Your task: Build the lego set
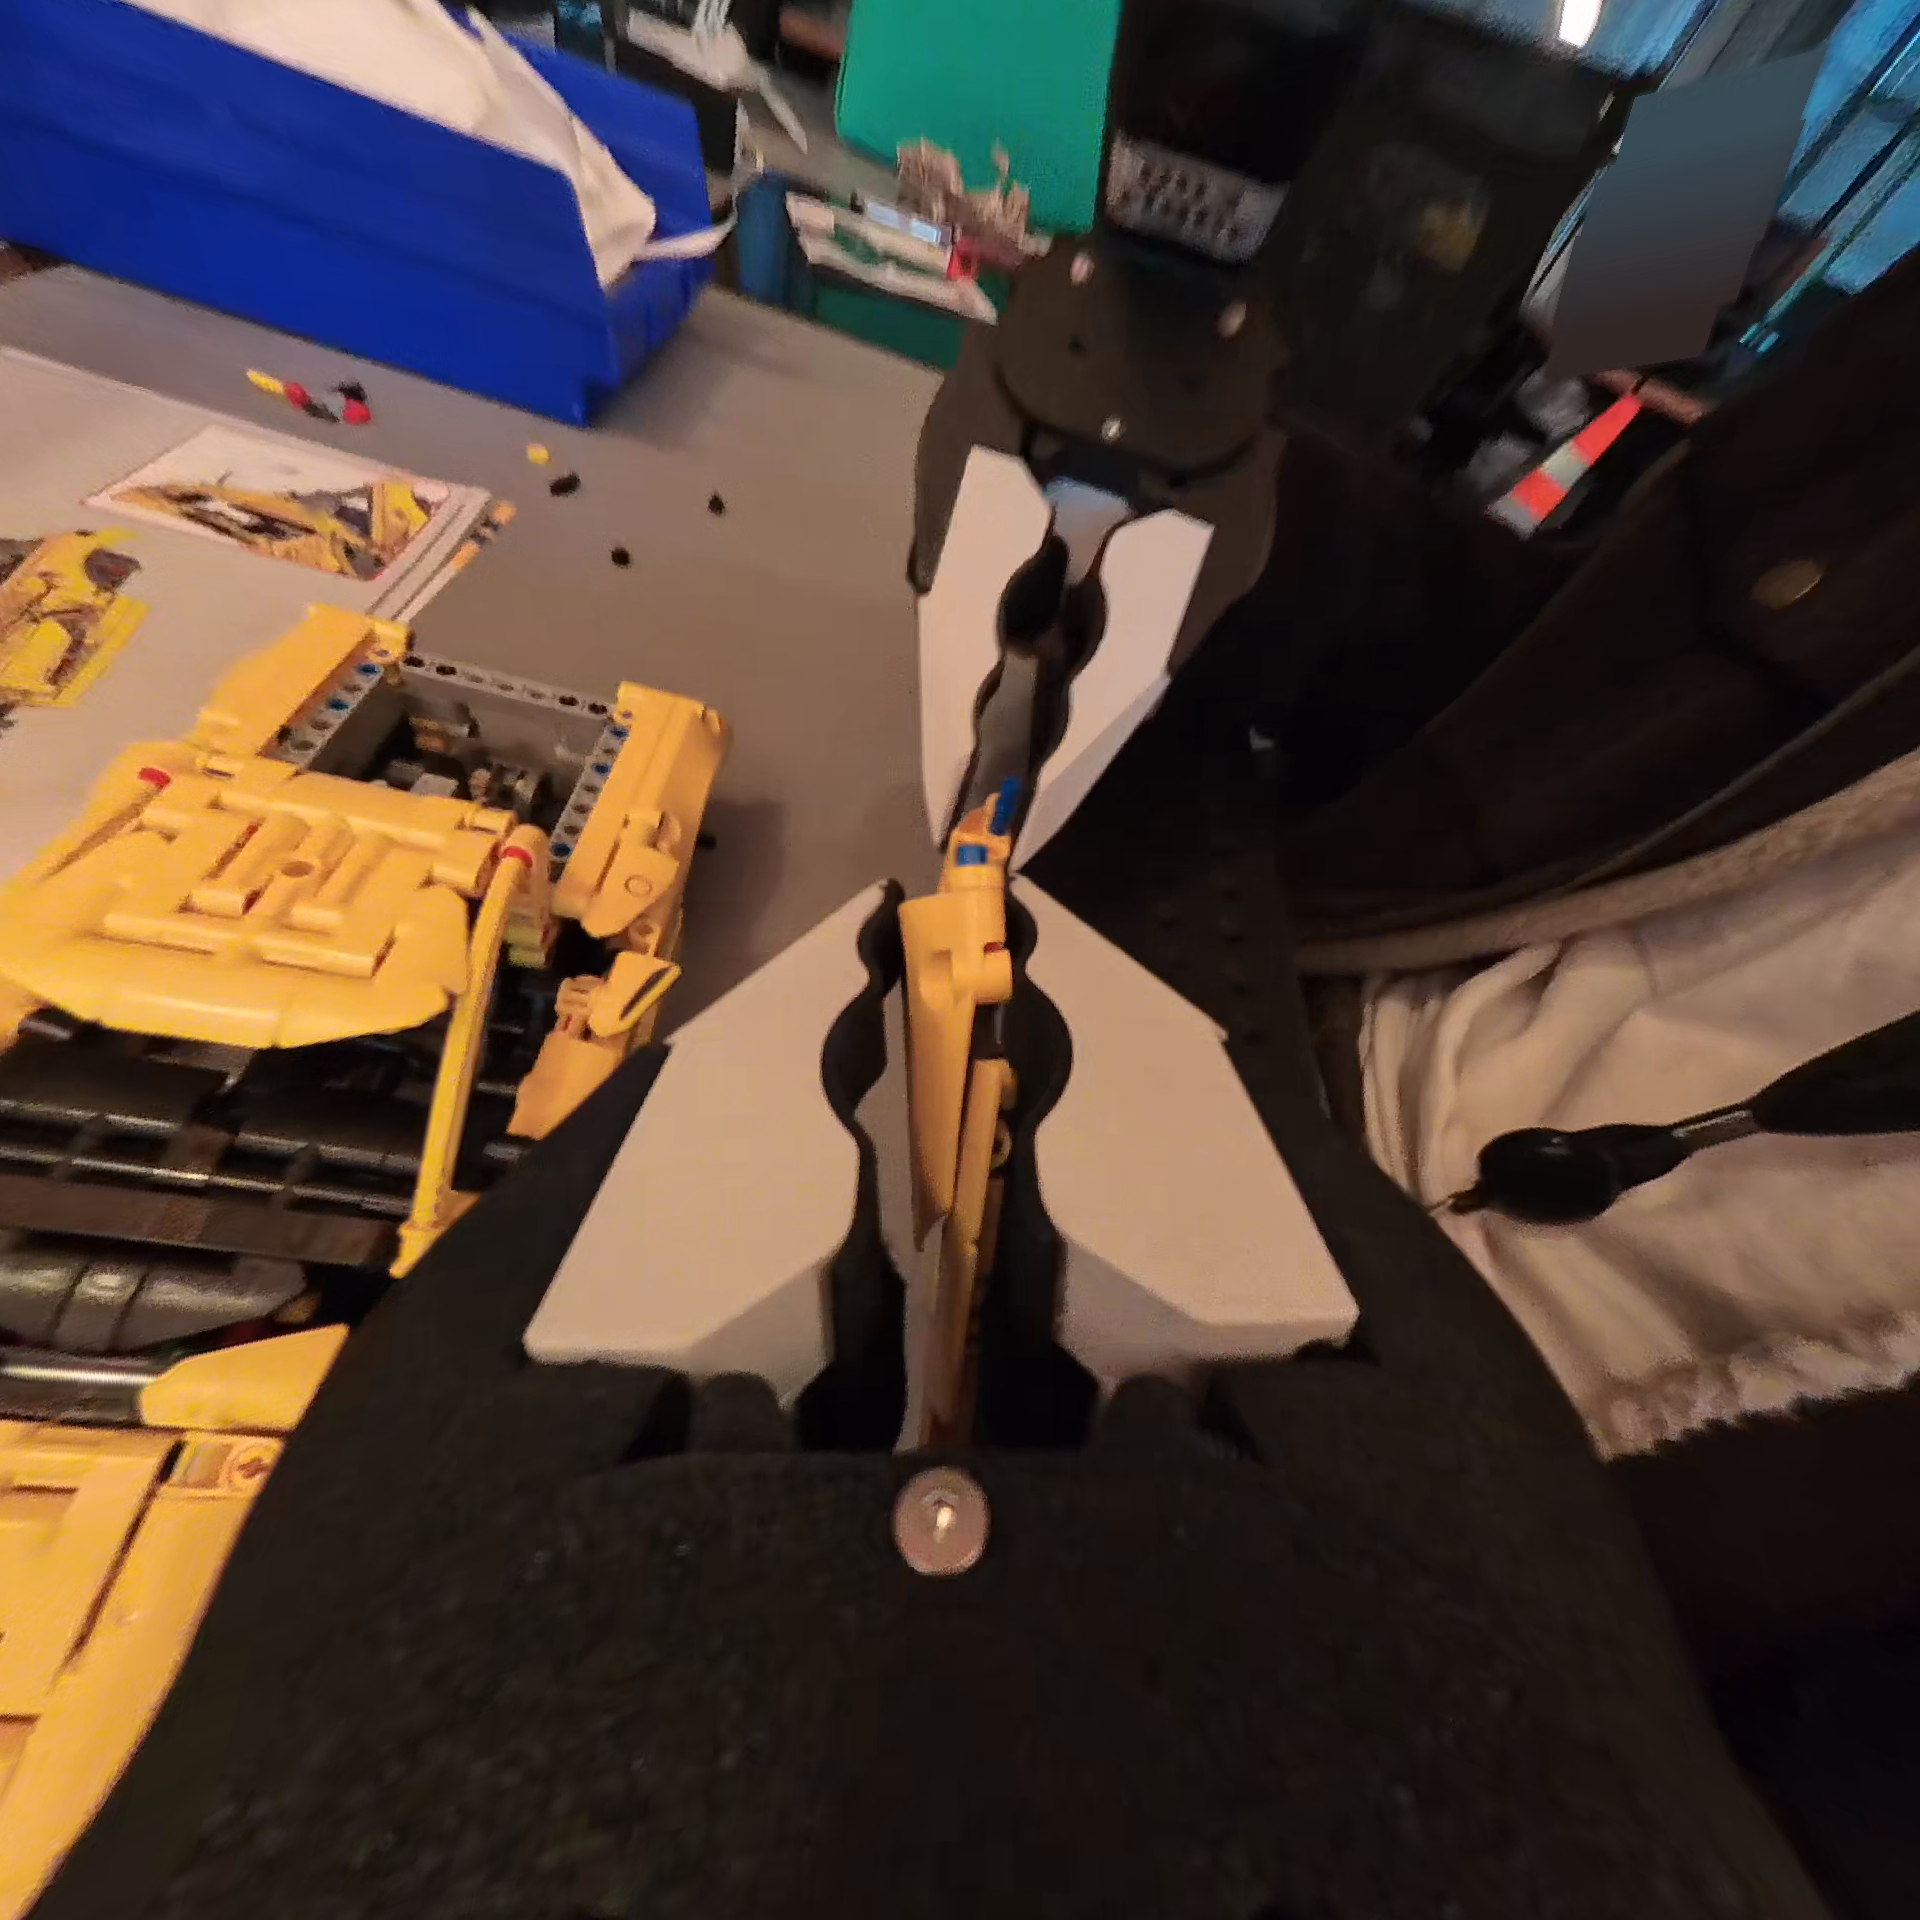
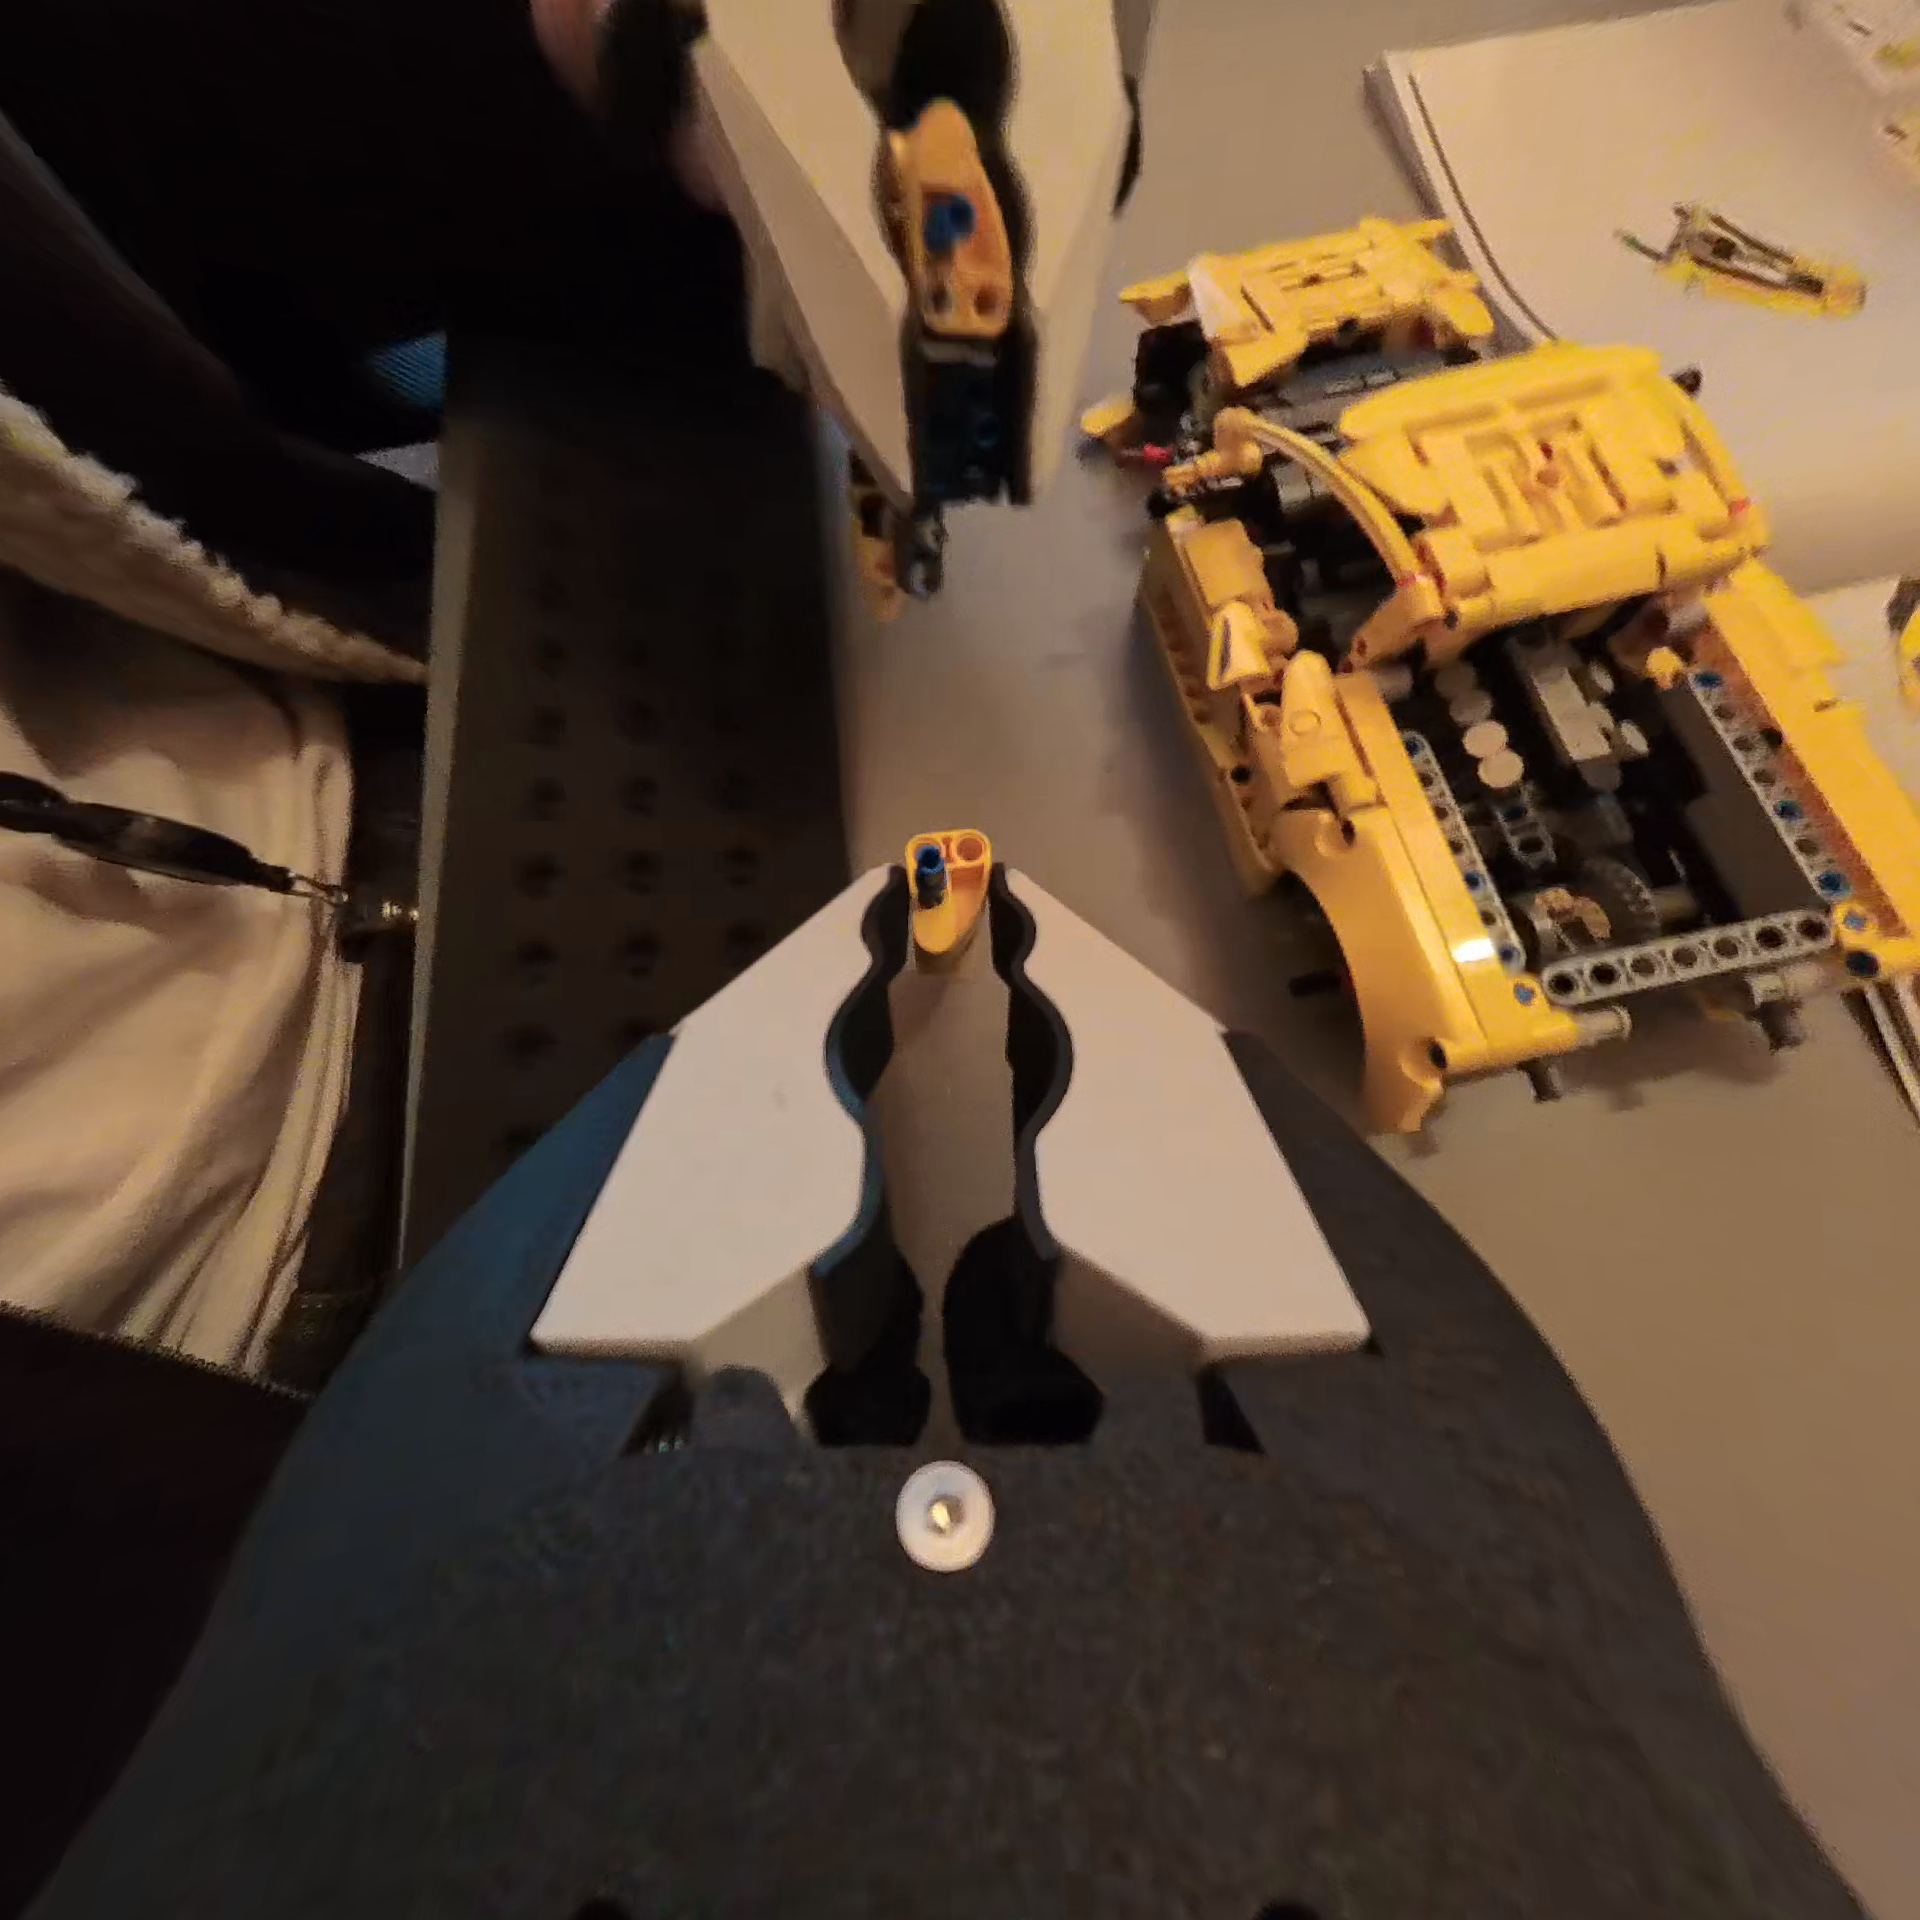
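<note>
No legible text anywhere. Booklet point(image 1: 301, 506) on tabletop point(image 1: 727, 582) shows only yellow model pics, print too blurred to read. Open booklet point(image 2: 1621, 125) likewise: pics only, no readable nos. or labels.

The left claw point(image 1: 951, 883) has pale grey fingers point(image 1: 727, 1174) edged in black on a rough black body, and holds a yellow lego piece point(image 1: 961, 997) with blue pins. The right claw point(image 2: 948, 883), coloured alike, pinches a small yellow part point(image 2: 948, 894) carrying one blue pin. The lego vehicle point(image 2: 1507, 665) is yellow with black and grey insides and blue dots along its grey beams. The desk point(image 1: 748, 592) is plain grey; a bin point(image 1: 343, 208) is bright blue.
</note>
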Available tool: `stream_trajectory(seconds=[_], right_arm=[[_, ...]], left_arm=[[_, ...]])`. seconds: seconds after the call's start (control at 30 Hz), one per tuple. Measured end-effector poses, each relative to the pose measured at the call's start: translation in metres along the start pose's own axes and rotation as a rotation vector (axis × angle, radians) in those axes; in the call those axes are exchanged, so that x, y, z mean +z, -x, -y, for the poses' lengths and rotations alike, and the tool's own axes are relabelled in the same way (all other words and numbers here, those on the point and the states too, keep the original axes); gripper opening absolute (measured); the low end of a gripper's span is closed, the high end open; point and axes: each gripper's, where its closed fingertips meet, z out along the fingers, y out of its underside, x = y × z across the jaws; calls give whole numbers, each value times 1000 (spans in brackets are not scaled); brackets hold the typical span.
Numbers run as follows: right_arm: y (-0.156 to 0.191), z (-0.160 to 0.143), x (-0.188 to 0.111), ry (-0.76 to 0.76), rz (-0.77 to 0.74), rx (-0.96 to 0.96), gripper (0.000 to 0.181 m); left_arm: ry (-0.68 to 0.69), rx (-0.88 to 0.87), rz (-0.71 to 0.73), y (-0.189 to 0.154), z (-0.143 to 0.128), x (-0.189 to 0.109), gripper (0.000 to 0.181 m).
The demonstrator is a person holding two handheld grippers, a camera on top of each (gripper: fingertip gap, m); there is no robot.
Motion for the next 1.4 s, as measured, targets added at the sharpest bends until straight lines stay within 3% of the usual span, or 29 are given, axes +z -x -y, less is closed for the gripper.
stream_trajectory(seconds=[0.17, 0.27, 0.37, 0.5, 0.7, 0.83, 0.93, 1.03, 1.1, 1.17, 1.23, 1.4], right_arm=[[-7, -36, -16, 15, 63, 185, 15], [17, -67, -23, 171, 165, 219, 15], [33, -56, -26, 121, 210, 189, 14], [26, -67, -17, 203, 138, 140, 18], [26, -44, -17, 62, 179, 148, 36], [20, 26, -16, -224, 113, 72, 41], [29, 59, 0, -337, 200, 119, 39], [34, 65, 14, -327, 249, 145, 27], [33, 66, 18, -321, 221, 121, 9], [24, 70, 16, -357, 179, 155, 7], [12, 77, 9, -466, 171, 268, 7], [-9, 88, -16, -761, 237, 504, 7]], left_arm=[[-53, -25, -3, 1, 4, -5, 17], [-46, -11, 13, 3, 2, -4, 17], [-41, -6, 13, 2, 1, -2, 16], [-28, 11, 13, -1, -1, 0, 17], [-59, -1, -9, -5, 4, -2, 16], [-125, -60, -101, -16, 16, -4, 16], [-147, -52, -130, -23, 21, -4, 16], [-162, -66, -143, -25, 23, -4, 16], [-167, -68, -153, -26, 23, -3, 16], [-197, -65, -136, -23, 27, -6, 18], [-217, -94, -139, -19, 27, -11, 33], [-252, -171, -102, -5, 26, -15, 35]])
